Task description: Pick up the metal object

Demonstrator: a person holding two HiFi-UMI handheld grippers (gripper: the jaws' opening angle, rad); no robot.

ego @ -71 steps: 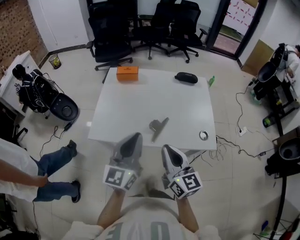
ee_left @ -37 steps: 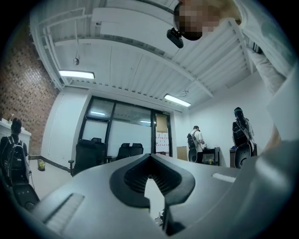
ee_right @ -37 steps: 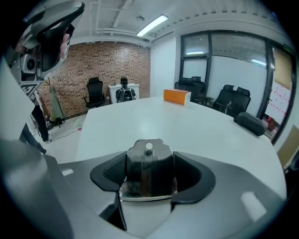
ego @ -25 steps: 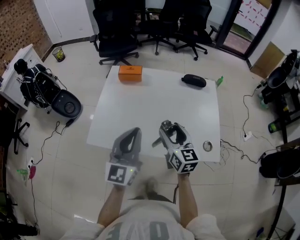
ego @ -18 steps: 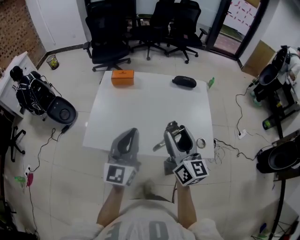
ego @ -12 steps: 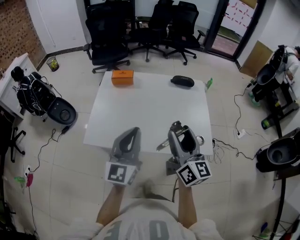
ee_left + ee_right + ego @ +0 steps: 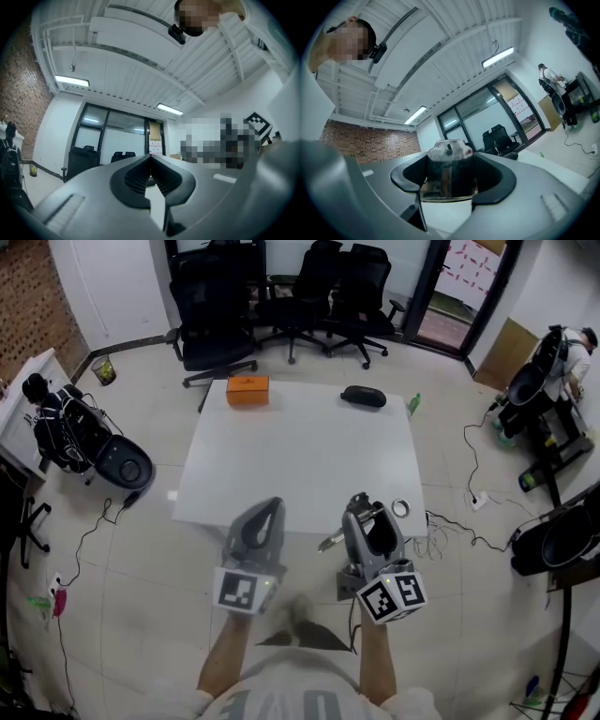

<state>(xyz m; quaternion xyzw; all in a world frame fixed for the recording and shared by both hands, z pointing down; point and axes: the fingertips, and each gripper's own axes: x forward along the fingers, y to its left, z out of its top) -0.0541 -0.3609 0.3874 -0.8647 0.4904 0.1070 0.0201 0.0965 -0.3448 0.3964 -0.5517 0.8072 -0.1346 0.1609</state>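
The metal object, a grey tool with a thin handle, is clamped in my right gripper, which is shut on it above the near edge of the white table. Its handle sticks out to the left of the jaws. In the right gripper view the object's shiny rounded body fills the gap between the two dark pads of the right gripper, which points up at the ceiling. My left gripper hangs beside it, to the left. The left gripper shows its jaws meeting, with nothing in them.
On the table's far side lie an orange box, a black case and a green bottle. A small ring sits near the front right corner. Black office chairs stand behind; a bag and cables lie on the floor.
The metal object lay on the table earlier; my right gripper now holds it and has drawn it back and up toward the table's near edge. The left gripper has barely moved.
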